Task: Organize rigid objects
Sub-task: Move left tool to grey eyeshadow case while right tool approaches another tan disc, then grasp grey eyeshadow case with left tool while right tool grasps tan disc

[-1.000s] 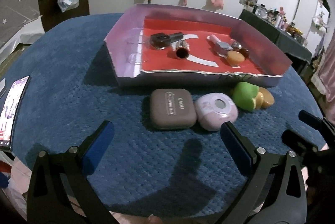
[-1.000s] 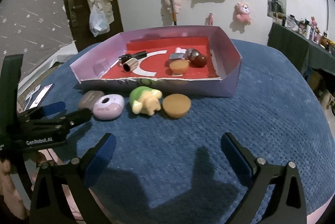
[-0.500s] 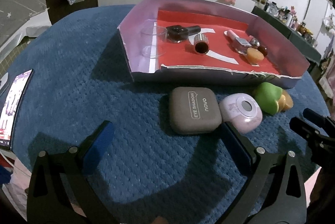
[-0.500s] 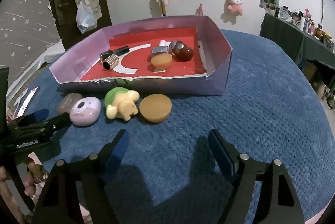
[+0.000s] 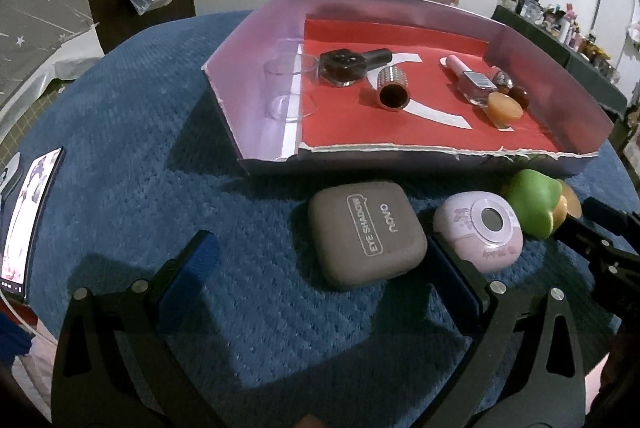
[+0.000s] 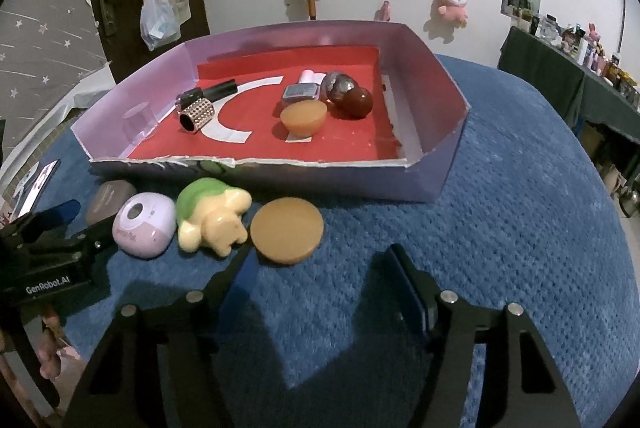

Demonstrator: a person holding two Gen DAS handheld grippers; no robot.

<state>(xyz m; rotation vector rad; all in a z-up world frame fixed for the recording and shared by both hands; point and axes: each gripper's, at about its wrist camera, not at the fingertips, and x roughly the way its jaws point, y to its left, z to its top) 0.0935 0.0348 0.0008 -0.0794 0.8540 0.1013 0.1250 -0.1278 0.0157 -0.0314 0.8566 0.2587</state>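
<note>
A grey eye shadow case [image 5: 366,232] lies on the blue cloth in front of a purple tray [image 5: 256,116]. My left gripper [image 5: 324,264] is open, its fingers on either side of the case's near end. Right of the case lie a pink compact [image 5: 480,230], a green and yellow toy [image 6: 212,214] and a tan round lid [image 6: 287,235]. My right gripper [image 6: 320,268] is open, partly narrowed, just short of the tan lid. The tray holds a clear cup [image 5: 289,88], a dark bottle [image 5: 346,66], a studded tube [image 5: 394,90], a pink bottle [image 5: 468,78] and a tan lid [image 6: 302,118].
A phone [image 5: 28,224] lies at the left edge of the table. A dark shelf with small bottles [image 6: 580,68] stands at the right. Plush toys and a bag hang on the white wall behind the tray. The cloth right of the tray [image 6: 520,188] is bare.
My left gripper has moved forward until its fingers flank the grey case. My right gripper has moved closer to the tan lid and its fingers have narrowed.
</note>
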